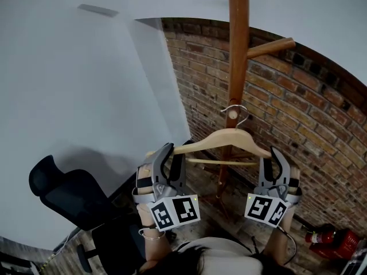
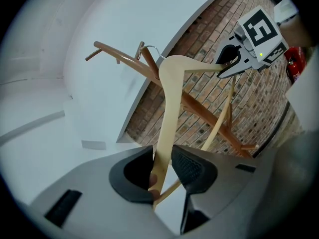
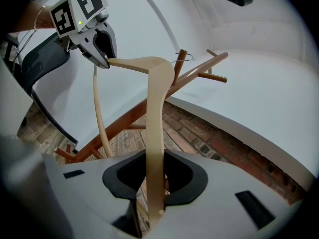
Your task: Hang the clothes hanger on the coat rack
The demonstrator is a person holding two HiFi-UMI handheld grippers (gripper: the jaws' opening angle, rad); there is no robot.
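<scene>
A pale wooden clothes hanger (image 1: 229, 139) is held level between both grippers in front of the brown coat rack pole (image 1: 237, 50). My left gripper (image 1: 166, 156) is shut on the hanger's left arm (image 2: 167, 113), and my right gripper (image 1: 274, 158) is shut on its right arm (image 3: 155, 113). The metal hook (image 1: 238, 114) sits right at a short round peg (image 1: 232, 114) on the pole; I cannot tell if it rests on it. A longer peg (image 1: 269, 47) juts out to the right higher up.
A brick wall (image 1: 298, 119) stands behind the rack, with a white wall (image 1: 86, 96) to the left. A black office chair (image 1: 69, 193) is at lower left. A red fire extinguisher (image 1: 335, 239) lies at lower right.
</scene>
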